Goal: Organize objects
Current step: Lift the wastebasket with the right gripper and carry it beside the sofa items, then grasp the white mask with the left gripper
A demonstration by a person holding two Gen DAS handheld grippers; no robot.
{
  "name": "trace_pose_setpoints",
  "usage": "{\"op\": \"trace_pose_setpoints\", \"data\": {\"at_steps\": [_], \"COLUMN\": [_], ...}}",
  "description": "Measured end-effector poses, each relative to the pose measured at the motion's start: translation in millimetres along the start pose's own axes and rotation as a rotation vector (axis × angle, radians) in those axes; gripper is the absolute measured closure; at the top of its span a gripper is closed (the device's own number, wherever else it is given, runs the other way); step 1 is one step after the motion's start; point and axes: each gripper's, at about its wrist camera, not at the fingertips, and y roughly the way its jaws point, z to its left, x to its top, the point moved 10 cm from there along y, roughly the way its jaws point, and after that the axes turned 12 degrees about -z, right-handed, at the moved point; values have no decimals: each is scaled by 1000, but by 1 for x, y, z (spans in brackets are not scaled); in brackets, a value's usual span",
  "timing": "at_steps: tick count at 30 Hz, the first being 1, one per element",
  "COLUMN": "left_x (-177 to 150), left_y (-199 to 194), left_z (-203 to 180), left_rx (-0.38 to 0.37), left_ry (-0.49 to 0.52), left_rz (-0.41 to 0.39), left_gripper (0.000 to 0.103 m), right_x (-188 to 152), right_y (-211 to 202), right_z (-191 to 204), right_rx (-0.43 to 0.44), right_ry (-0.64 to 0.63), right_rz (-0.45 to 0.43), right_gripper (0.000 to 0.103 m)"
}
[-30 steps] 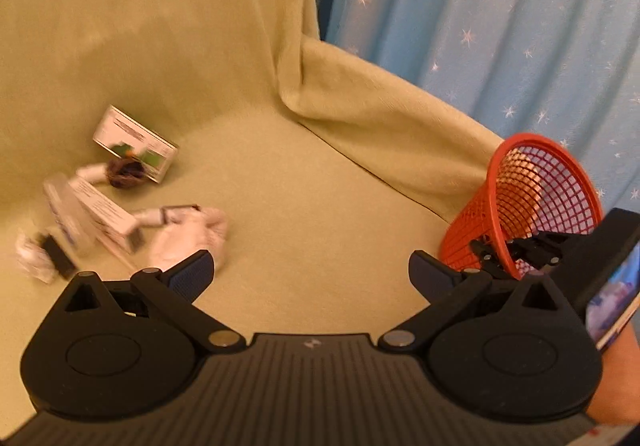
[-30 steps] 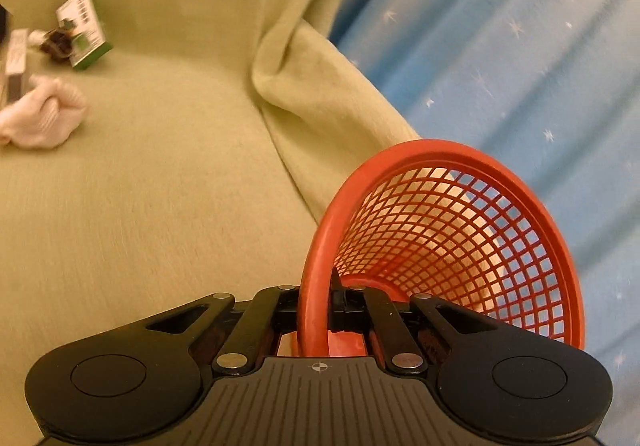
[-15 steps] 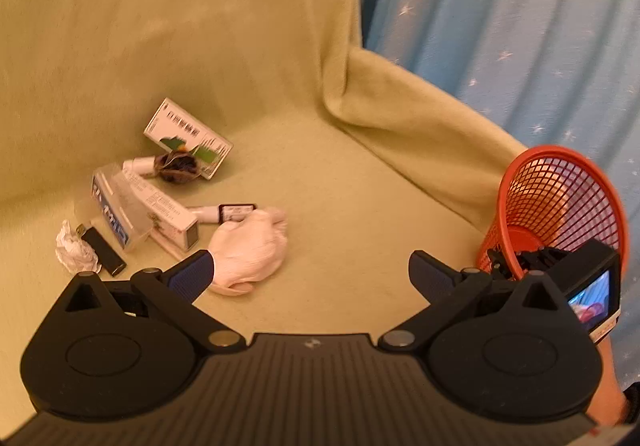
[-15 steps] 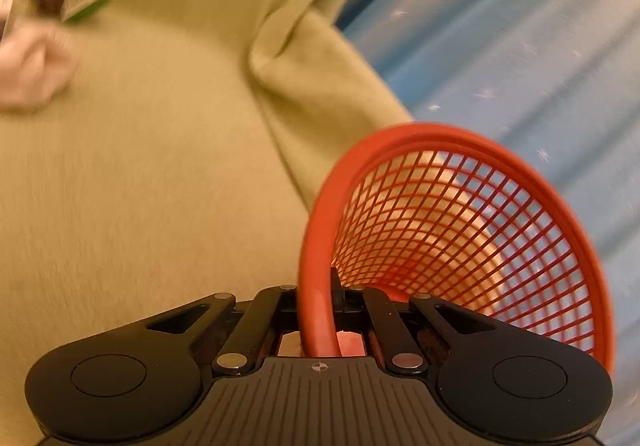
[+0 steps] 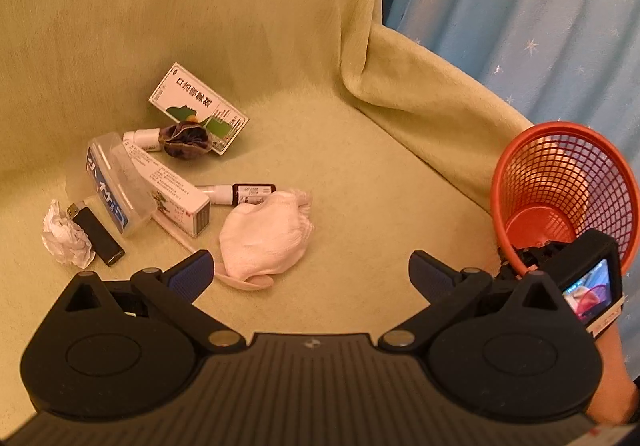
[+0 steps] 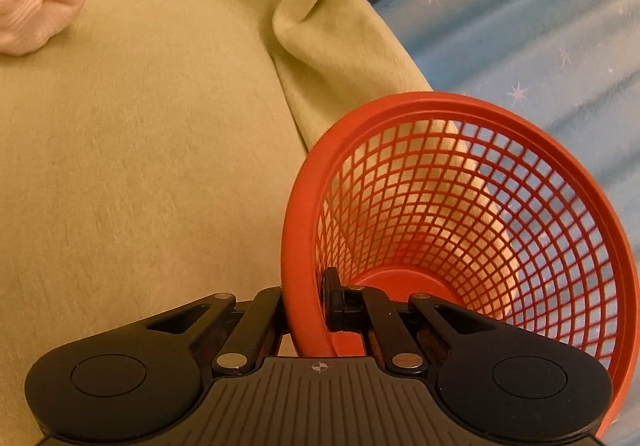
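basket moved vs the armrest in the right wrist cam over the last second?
Yes. The basket, clamped at its rim by the right gripper, has shifted right and down the frame relative to the armrest.

In the left wrist view, a broad band of bare seat cushion point(image 5: 360, 205) runs through the middle of the frame, open for passage. At left a tight cluster blocks the way: white cloth point(image 5: 264, 238), boxes point(image 5: 176, 205), black lighter point(image 5: 98, 236), crumpled paper point(image 5: 64, 238). At right the orange mesh basket point(image 5: 568, 181) stands beside the draped armrest point(image 5: 432, 113), closing that side.
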Motion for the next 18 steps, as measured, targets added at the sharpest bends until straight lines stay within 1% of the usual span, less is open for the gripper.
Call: {"op": "trace_pose_setpoints", "data": {"at_steps": [5,9,12,14,15,18], "left_x": [-1,-2,-3,-4,-5,-7], "left_y": [0,1,7,15,19,36], "left_z": [17,35,42,40,38,25], "left_rx": [35,76,90,87,83,64], "left_ry": [15,61,95,133,153,208], "left_rz": [-4,-13,-15,-12,-9,0], "left_gripper": [1,2,3,5,8,11], "right_x": [1,2,3,3,4,4], "right_y": [-1,-1,-2,-5,-6,-6], "right_z": [1,-2,0,2,3,3], "right_rx": [-2,-10,1,5,7,6], "right_ry": [-8,5,5,-3,-7,-1], "right_rz": [-9,-21,-24,-30,-33,-38], "right_gripper": [103,103,103,103,103,103]}}
